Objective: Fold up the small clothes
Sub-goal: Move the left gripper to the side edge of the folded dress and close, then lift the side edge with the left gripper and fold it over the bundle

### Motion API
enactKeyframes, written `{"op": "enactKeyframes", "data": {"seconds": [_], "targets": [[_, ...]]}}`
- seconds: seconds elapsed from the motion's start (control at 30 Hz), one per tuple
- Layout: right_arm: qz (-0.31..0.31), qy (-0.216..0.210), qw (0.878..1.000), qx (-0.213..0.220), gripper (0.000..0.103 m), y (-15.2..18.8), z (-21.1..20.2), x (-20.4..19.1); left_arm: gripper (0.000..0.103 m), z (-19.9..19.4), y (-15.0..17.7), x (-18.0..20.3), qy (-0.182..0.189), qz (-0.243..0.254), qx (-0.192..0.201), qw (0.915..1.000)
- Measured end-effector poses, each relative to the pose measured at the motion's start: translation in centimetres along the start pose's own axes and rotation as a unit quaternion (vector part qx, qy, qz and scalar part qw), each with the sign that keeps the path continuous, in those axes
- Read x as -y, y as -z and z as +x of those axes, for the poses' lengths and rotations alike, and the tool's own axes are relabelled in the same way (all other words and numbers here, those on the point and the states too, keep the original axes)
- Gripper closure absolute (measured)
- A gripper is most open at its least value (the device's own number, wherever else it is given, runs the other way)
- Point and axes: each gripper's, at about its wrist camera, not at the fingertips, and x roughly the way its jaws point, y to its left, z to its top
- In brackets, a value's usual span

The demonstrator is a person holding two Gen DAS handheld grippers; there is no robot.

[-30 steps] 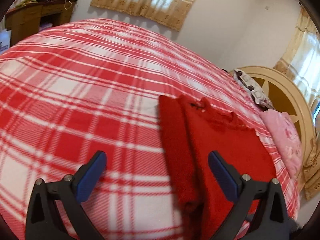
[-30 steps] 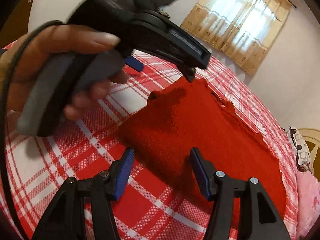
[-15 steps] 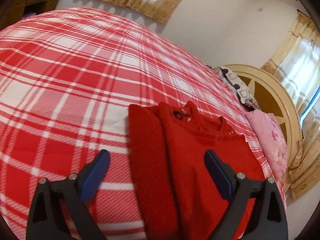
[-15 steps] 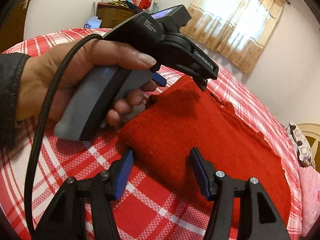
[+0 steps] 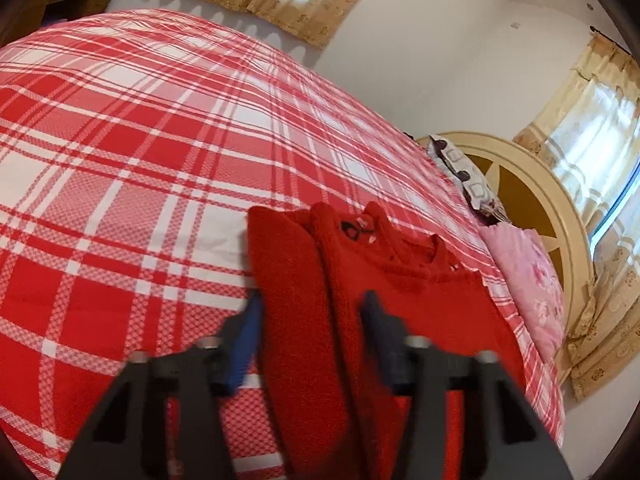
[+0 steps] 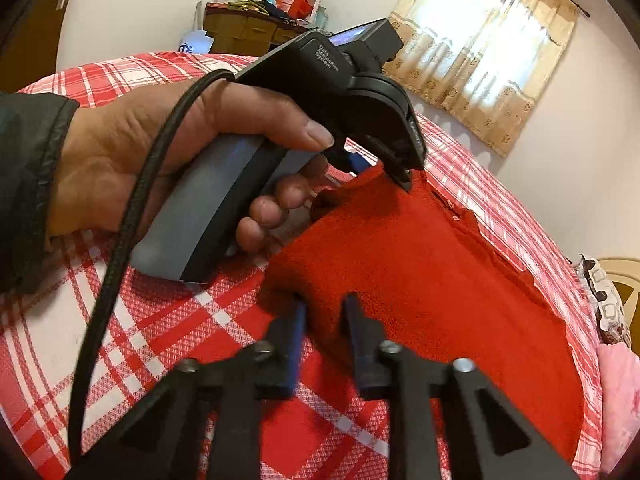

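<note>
Pinching the red sweater (image 6: pixel 420 280) edge, both grippers.
Left gripper (image 5: pixel 310 320) and right gripper (image 6: pixel 324 312) have just closed narrow on cloth; lift together, evenly.

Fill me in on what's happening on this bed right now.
A person is folding a red sweater laid on the red plaid bedspread, with a handheld gripper in each hand. The right gripper has just been closing and now pinches the sweater's near folded edge. The left gripper has also been closing, its jaws straddling the folded-in sleeve strip further along that side. Nothing is lifted yet; the sweater lies flat.
</note>
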Motion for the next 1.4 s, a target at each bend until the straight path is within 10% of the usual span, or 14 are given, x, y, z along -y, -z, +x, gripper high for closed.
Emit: {"op": "enactKeyframes", "data": {"seconds": [0.1, 0.9, 1.4], "targets": [[0.012, -0.009, 1.0, 0.003, 0.095, 0.0, -0.5, 0.3, 0.082, 0.2, -0.1, -0.3, 0.009, -0.006, -0.005, 0.9999], [0.144, -0.093, 0.985, 0.025, 0.096, 0.9, -2.5, 5.5, 0.086, 0.1, -0.7, 0.5, 0.003, -0.036, -0.031, 0.9989], [0.243, -0.093, 0.964, 0.052, 0.096, 3.8, -5.2, 10.9, 0.086, -0.6, -2.4, 7.2, 0.043, -0.01, -0.005, 0.999]]}}
